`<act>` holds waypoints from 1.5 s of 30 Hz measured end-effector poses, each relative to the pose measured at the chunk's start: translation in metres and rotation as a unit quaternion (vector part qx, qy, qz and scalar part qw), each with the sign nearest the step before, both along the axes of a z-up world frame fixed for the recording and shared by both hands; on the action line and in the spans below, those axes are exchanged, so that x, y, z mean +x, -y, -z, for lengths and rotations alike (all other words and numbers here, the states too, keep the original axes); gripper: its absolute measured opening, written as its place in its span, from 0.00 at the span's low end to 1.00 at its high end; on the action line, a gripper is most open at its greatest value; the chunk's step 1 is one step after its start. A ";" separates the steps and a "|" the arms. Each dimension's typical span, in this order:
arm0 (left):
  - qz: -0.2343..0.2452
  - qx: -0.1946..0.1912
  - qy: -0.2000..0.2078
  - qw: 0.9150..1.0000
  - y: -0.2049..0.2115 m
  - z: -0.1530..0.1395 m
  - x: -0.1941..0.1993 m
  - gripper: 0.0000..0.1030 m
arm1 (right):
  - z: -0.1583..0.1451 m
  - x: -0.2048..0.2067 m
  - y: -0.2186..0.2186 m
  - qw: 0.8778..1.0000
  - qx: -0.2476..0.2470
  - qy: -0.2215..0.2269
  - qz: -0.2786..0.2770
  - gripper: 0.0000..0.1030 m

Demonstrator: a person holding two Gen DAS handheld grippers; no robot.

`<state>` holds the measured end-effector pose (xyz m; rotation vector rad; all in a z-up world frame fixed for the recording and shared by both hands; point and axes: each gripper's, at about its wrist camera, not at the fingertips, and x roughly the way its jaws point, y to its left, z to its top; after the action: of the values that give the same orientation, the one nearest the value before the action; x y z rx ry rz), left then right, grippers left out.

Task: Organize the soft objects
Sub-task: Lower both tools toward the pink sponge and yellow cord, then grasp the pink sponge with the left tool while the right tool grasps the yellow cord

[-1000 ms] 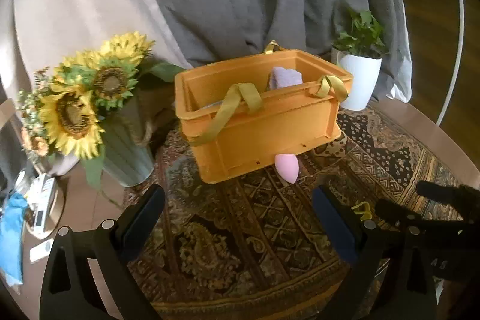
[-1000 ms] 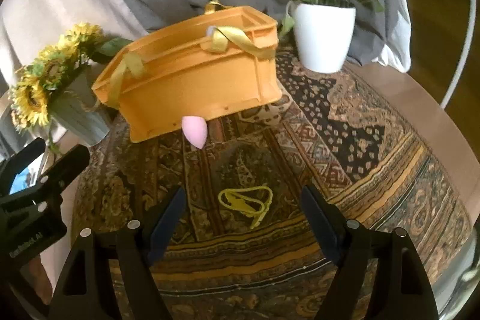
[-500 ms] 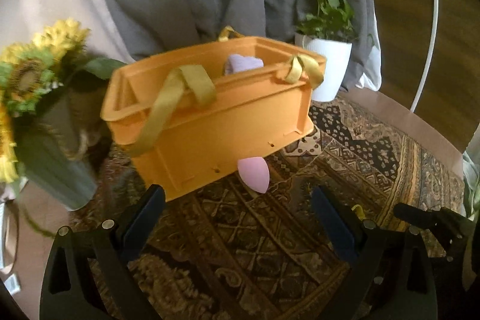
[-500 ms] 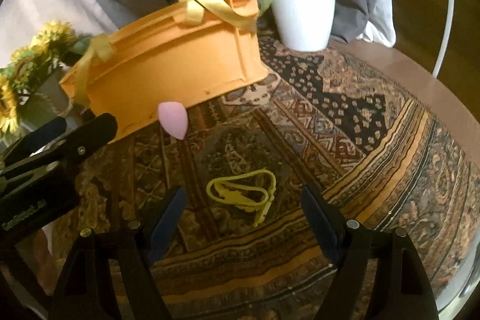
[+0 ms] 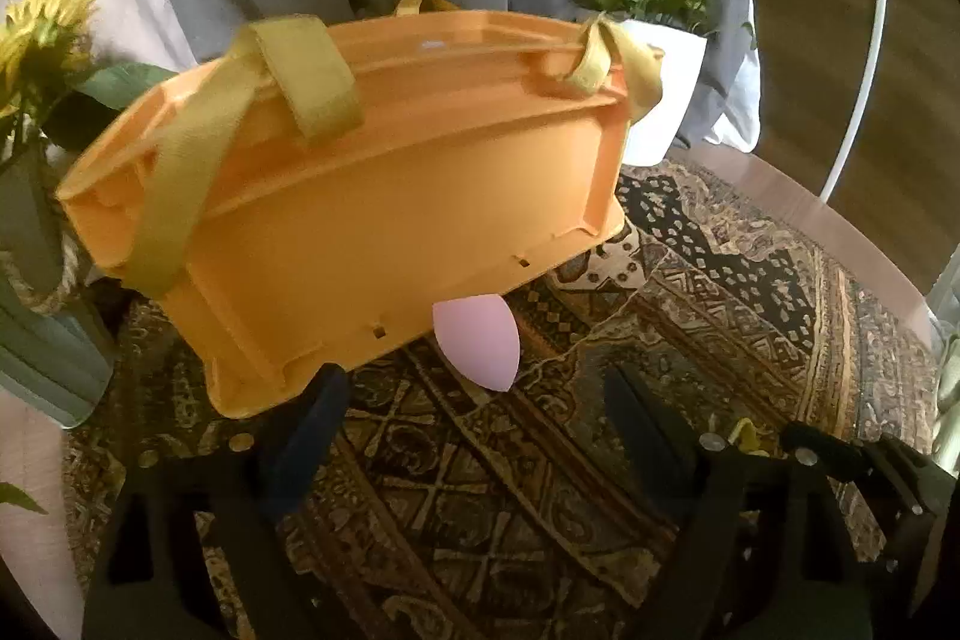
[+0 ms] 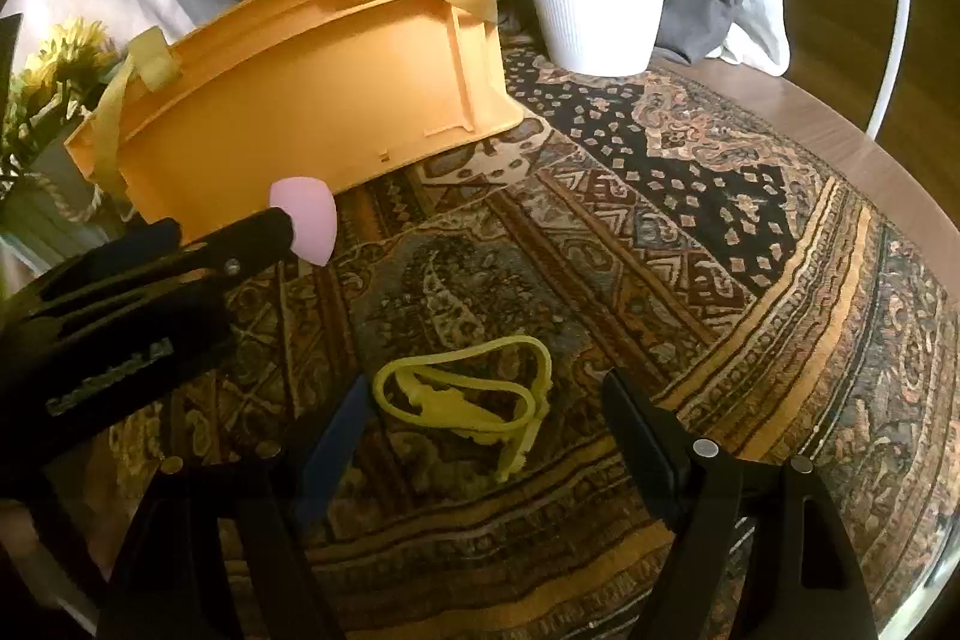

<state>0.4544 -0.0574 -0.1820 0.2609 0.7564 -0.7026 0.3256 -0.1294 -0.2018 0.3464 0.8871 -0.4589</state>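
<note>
Nearest, the right gripper stands apart around the yellow stretchy loop on the patterned rug, and the left gripper, also spread wide with nothing held, faces the pink egg-shaped sponge lying against the orange crate. Both soft pieces are still outside the crate, so I judge the sorting unfinished. Compared with a second ago, both grippers have come lower and closer, and the crate's inside is now hidden.
</note>
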 end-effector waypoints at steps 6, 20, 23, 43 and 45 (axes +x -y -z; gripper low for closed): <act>0.002 0.010 -0.002 1.000 0.014 0.007 0.008 0.82 | 0.004 0.007 0.001 1.000 -0.002 -0.004 -0.004 0.77; -0.012 0.033 -0.024 0.999 0.037 0.027 0.028 0.59 | 0.006 0.019 0.012 1.000 -0.010 -0.004 0.009 0.60; -0.016 0.037 -0.037 0.998 0.036 0.033 0.032 0.43 | 0.006 0.020 0.013 1.000 -0.010 -0.002 0.009 0.56; -0.015 0.029 -0.028 0.999 0.015 0.013 0.015 0.35 | -0.008 0.009 0.010 0.998 -0.055 0.023 -0.005 0.49; -0.016 0.029 -0.026 0.999 0.012 0.010 0.012 0.35 | -0.011 0.006 0.008 0.997 -0.064 0.028 -0.010 0.49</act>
<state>0.4661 -0.0697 -0.1925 0.2837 0.8298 -0.6588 0.3318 -0.1371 -0.1903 0.2313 0.8016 -0.4828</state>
